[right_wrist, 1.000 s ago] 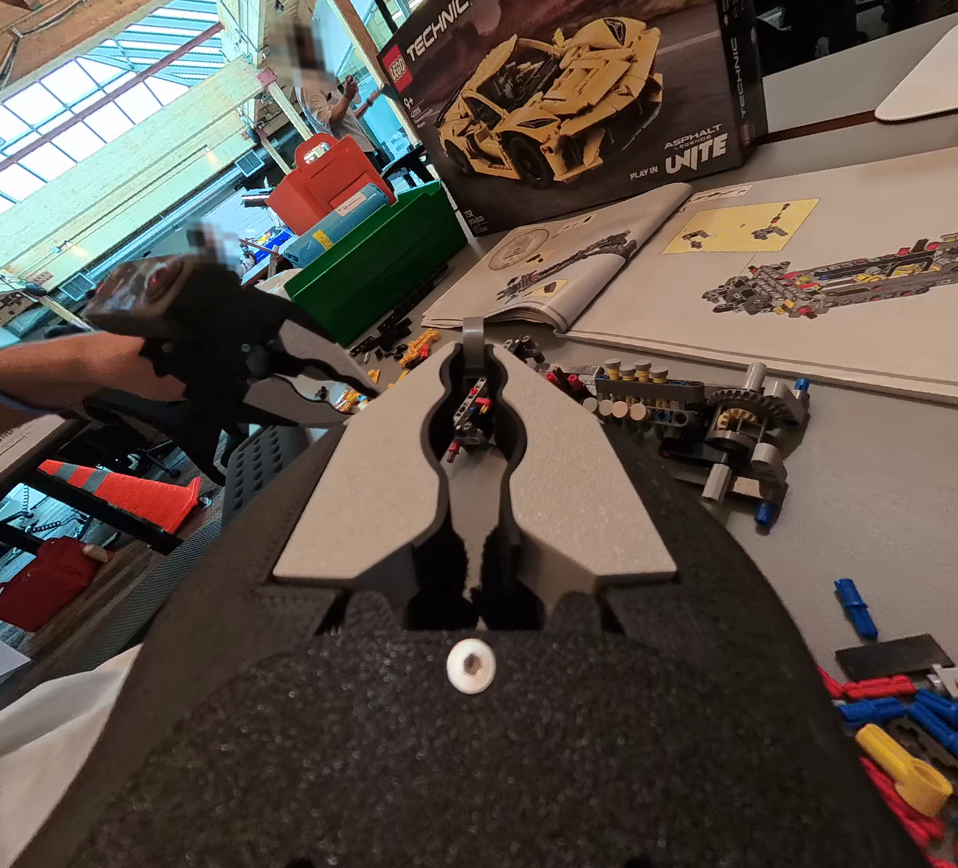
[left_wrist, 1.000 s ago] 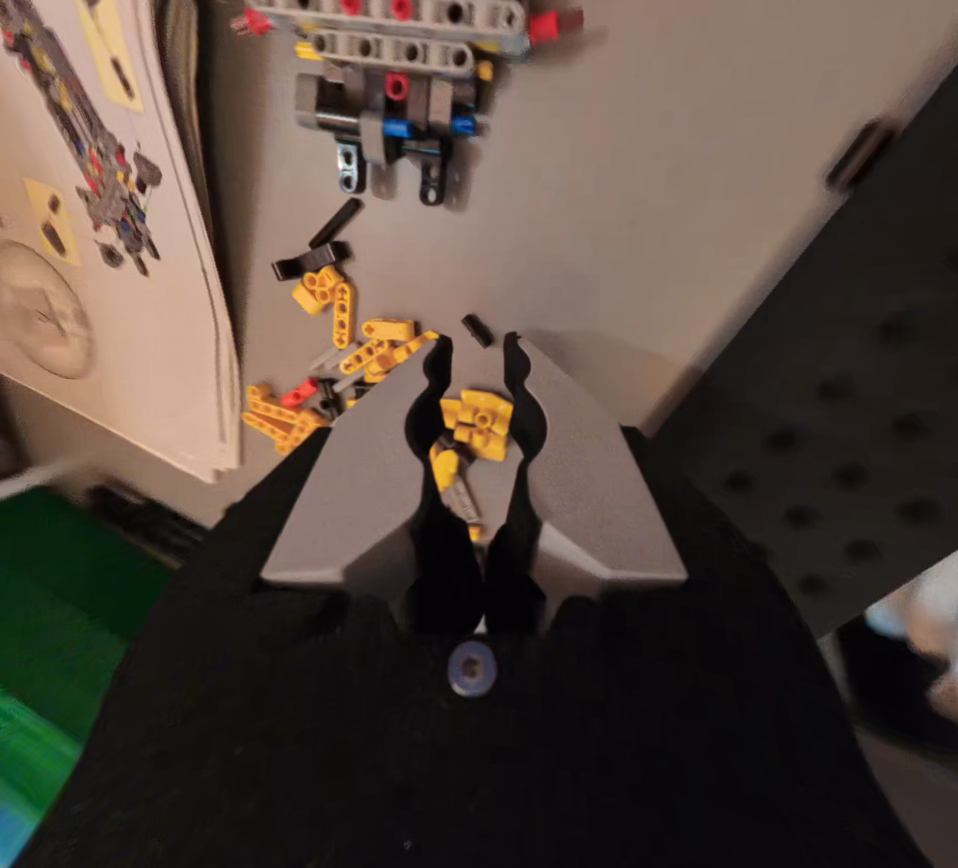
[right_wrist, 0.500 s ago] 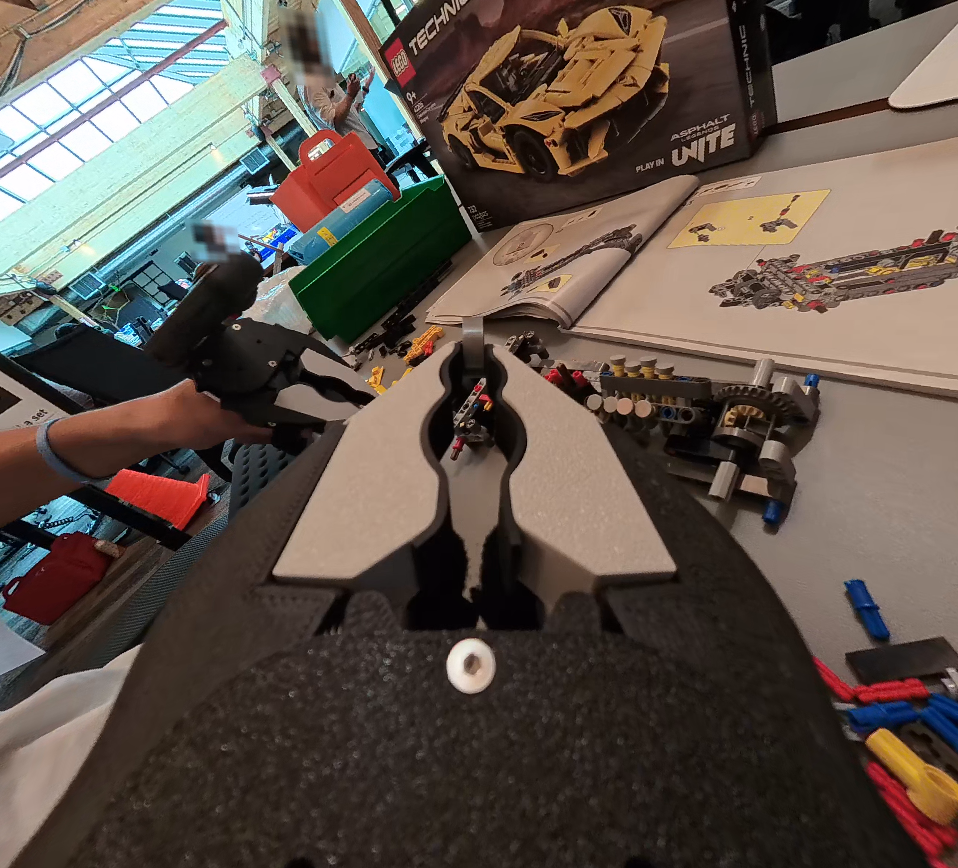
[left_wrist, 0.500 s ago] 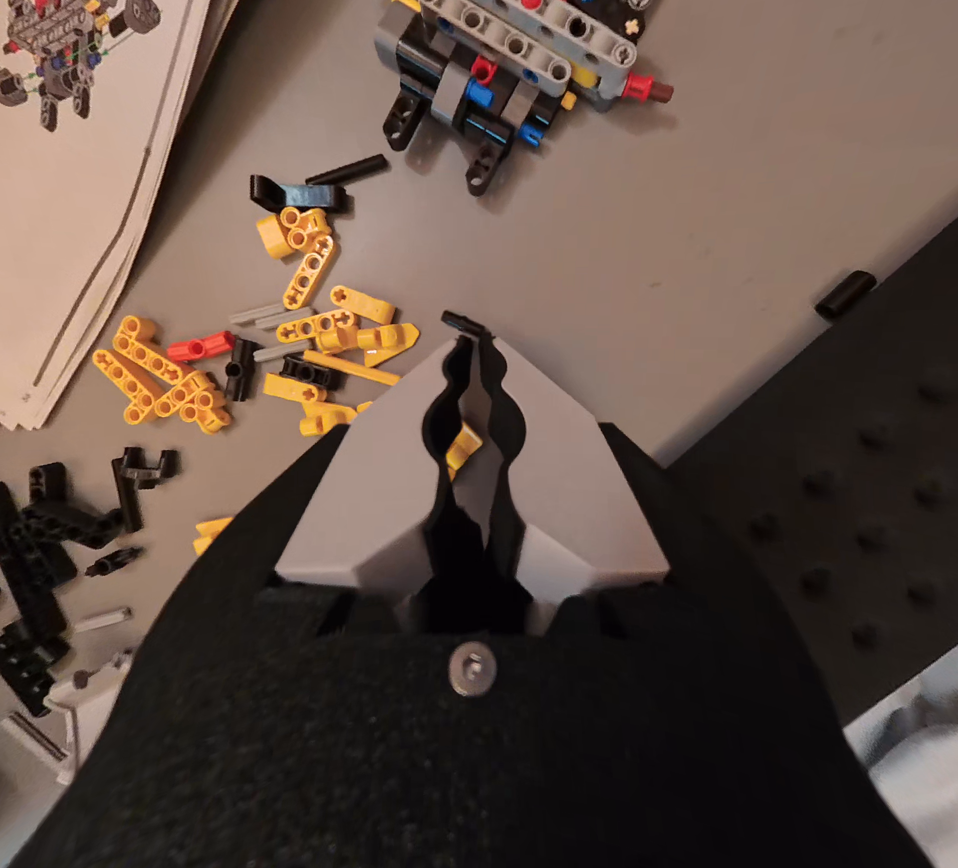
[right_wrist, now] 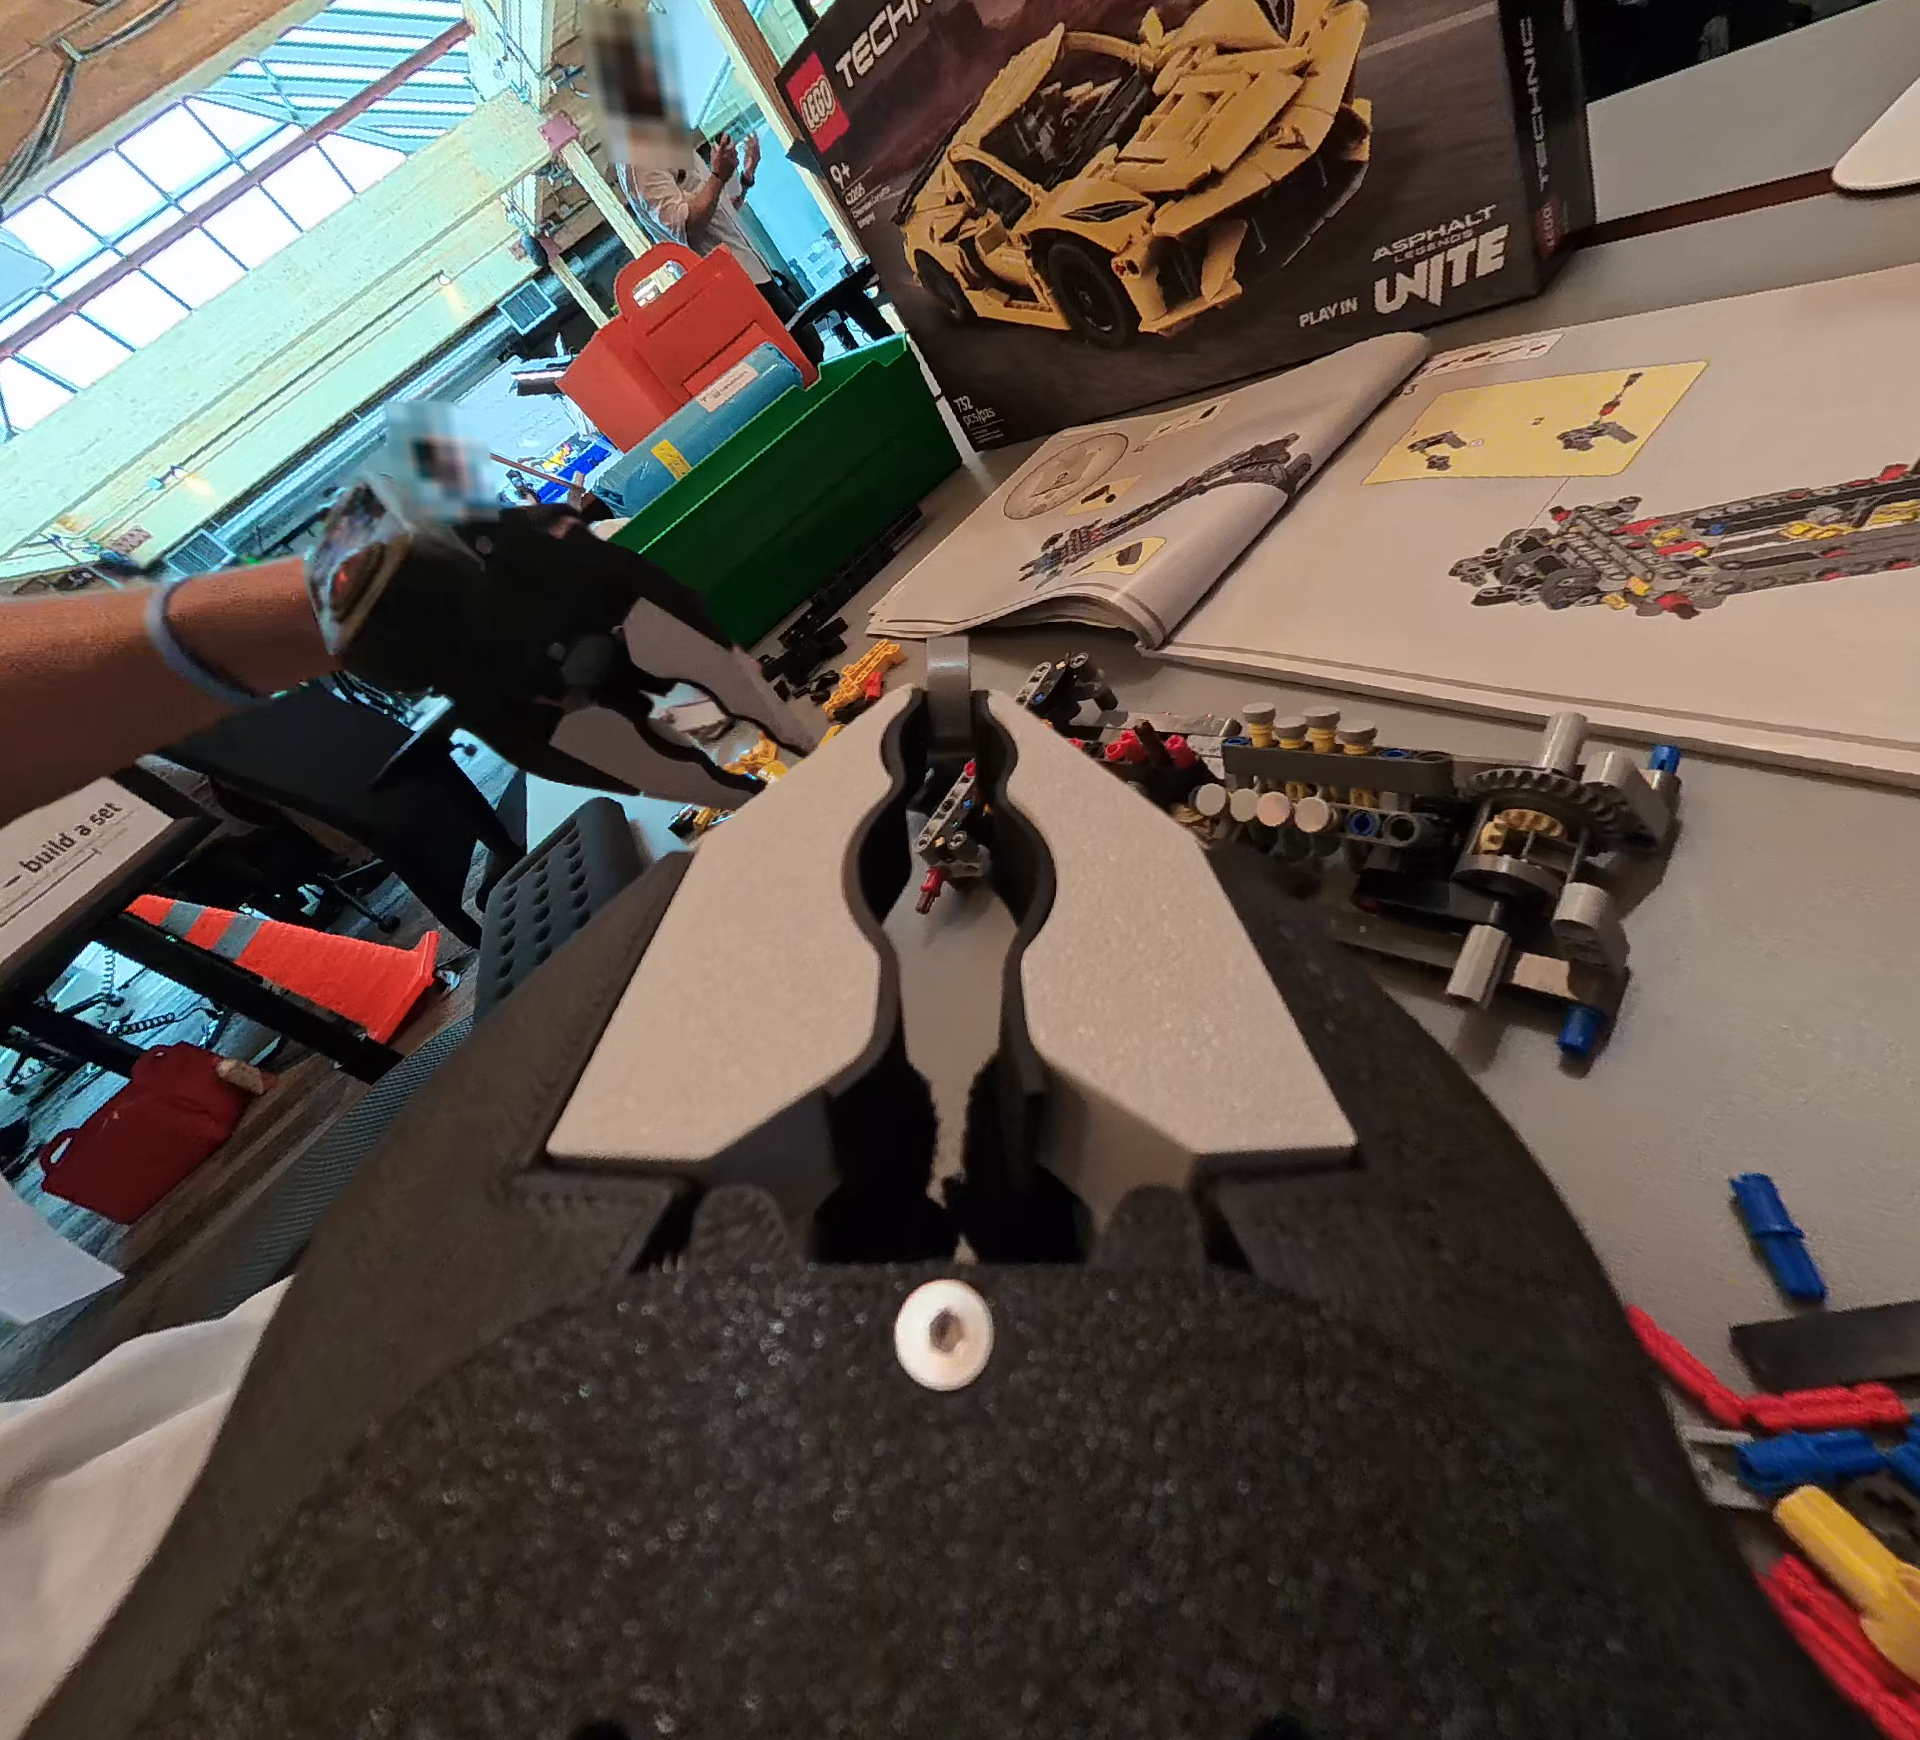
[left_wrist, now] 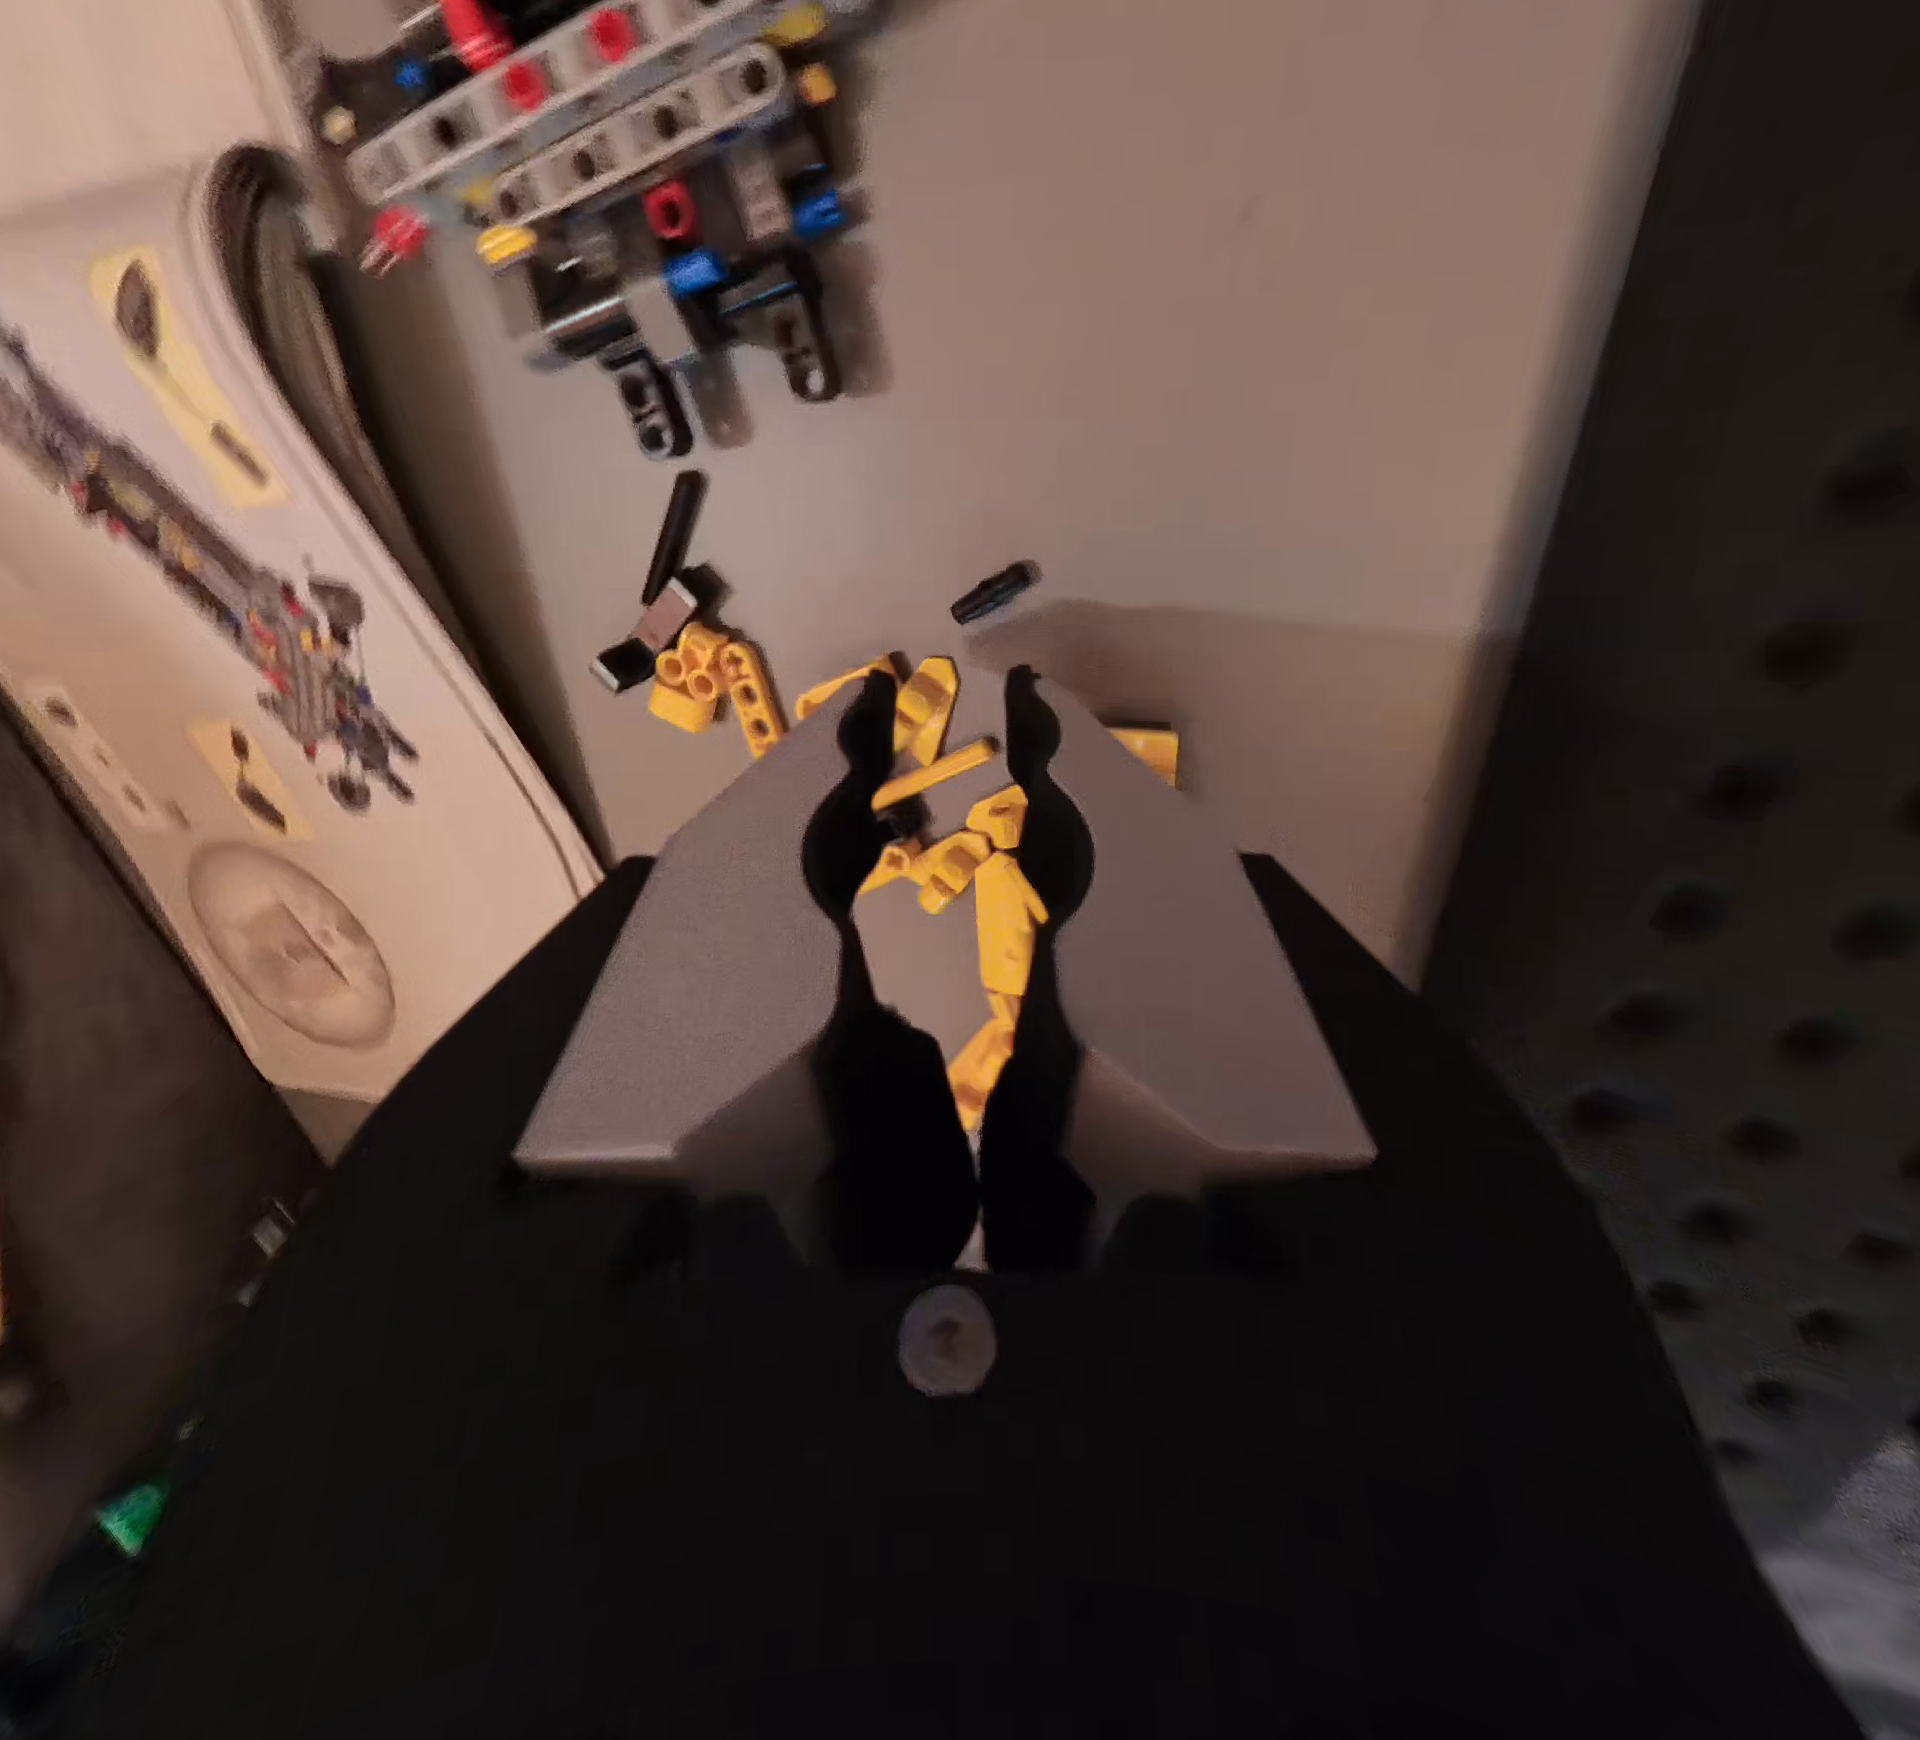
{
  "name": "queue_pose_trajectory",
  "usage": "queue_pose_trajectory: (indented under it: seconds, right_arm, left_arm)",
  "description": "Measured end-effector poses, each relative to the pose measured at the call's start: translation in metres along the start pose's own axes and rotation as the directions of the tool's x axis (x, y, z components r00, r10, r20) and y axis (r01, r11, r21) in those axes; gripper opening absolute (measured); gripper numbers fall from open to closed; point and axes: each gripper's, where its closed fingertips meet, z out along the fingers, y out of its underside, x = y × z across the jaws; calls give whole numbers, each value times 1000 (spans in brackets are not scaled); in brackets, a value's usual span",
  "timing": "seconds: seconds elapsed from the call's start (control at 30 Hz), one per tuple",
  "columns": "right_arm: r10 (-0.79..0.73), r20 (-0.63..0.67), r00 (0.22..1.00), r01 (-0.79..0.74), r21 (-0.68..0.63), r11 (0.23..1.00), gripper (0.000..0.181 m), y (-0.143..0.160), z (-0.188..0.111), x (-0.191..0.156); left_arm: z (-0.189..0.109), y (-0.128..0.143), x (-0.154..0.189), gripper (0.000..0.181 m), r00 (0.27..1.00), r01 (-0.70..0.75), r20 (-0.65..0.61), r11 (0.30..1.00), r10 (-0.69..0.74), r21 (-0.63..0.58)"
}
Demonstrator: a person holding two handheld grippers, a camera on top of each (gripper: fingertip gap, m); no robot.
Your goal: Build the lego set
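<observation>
Nearby, yellow pieces [left_wrist: 966, 849], seemingly beneath left gripper [left_wrist: 948, 684].

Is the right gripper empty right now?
No, the right gripper is shut on a small grey piece that sticks up between its fingertips.

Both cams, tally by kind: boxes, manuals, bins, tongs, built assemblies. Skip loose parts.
Set box: 1
Instruction booklet: 1
Green bin: 1
Tongs: 2 (left tongs open, right tongs shut)
Built assemblies: 2 (chassis on the table, small assembly in the right tongs)
Total: 7
</observation>
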Motion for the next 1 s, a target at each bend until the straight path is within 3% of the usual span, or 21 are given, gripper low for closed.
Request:
queue_pose_trajectory:
  seconds: [0.1,0.17,0.33,0.57,0.77,0.9,1.0]
  right_arm:
    - [-4,-2,1000,4,-3,1000,6,0,0,0]
    - [0,-1,1000,0,-4,1000,6,1,0,0]
    - [4,3,1000,-4,-8,1000,6,2,1,0]
    - [9,10,1000,-9,-13,1000,6,3,2,-1]
    - [10,14,1000,-9,-16,1000,6,3,3,-1]
    - [12,14,1000,-11,-15,1000,6,3,3,-1]
    - [8,14,1000,-7,-16,1000,6,3,3,-1]
  left_arm:
    - [5,0,9,20,982,-162,-93,986,164,30]
    - [8,0,10,24,969,-196,-148,980,200,42]
    - [15,1,-1,27,966,-164,-193,985,173,61]
    - [17,-13,4,5,965,-162,-185,978,185,129]
    - [17,-12,5,4,981,-77,-169,989,98,128]
    - [8,-7,16,3,961,3,-275,1000,4,26]
    - [-7,4,28,3,901,75,-405,975,-156,-209]
